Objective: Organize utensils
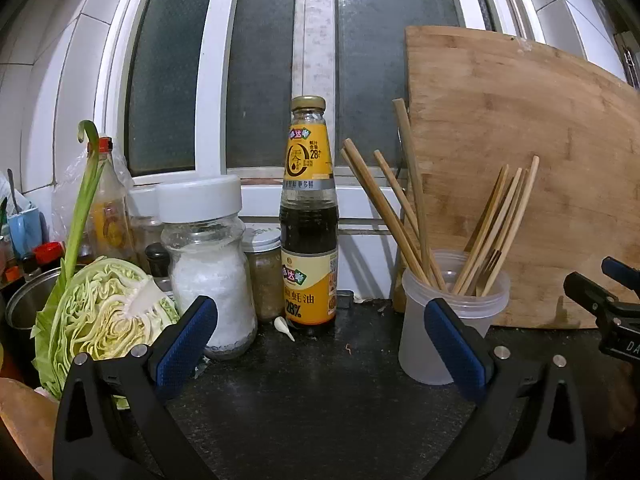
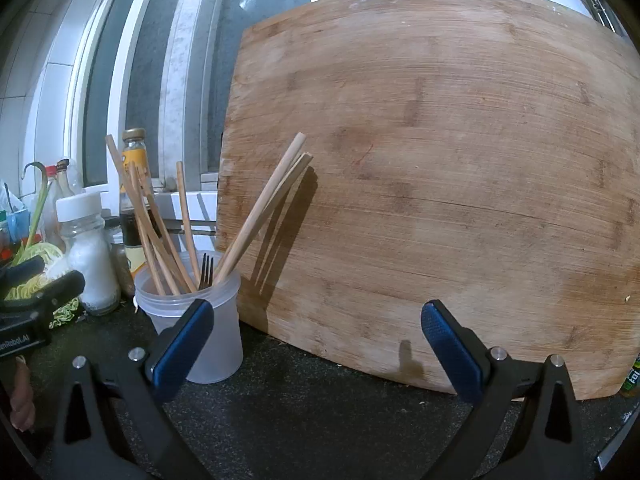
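A translucent plastic cup (image 1: 432,340) (image 2: 216,344) stands on the dark counter and holds several wooden chopsticks (image 1: 400,216) (image 2: 264,208) and a metal fork (image 2: 206,270), tines up. My left gripper (image 1: 320,316) is open and empty, its right finger just in front of the cup. My right gripper (image 2: 316,320) is open and empty too, its left finger in front of the cup. The right gripper also shows at the right edge of the left wrist view (image 1: 608,300), and the left gripper at the left edge of the right wrist view (image 2: 36,296).
A big wooden cutting board (image 2: 440,184) (image 1: 520,168) leans on the window behind the cup. Left of the cup stand an oyster sauce bottle (image 1: 310,216), a white-lidded salt jar (image 1: 210,264), a small spice jar (image 1: 264,272), half a cabbage (image 1: 104,312), a metal pot (image 1: 24,300).
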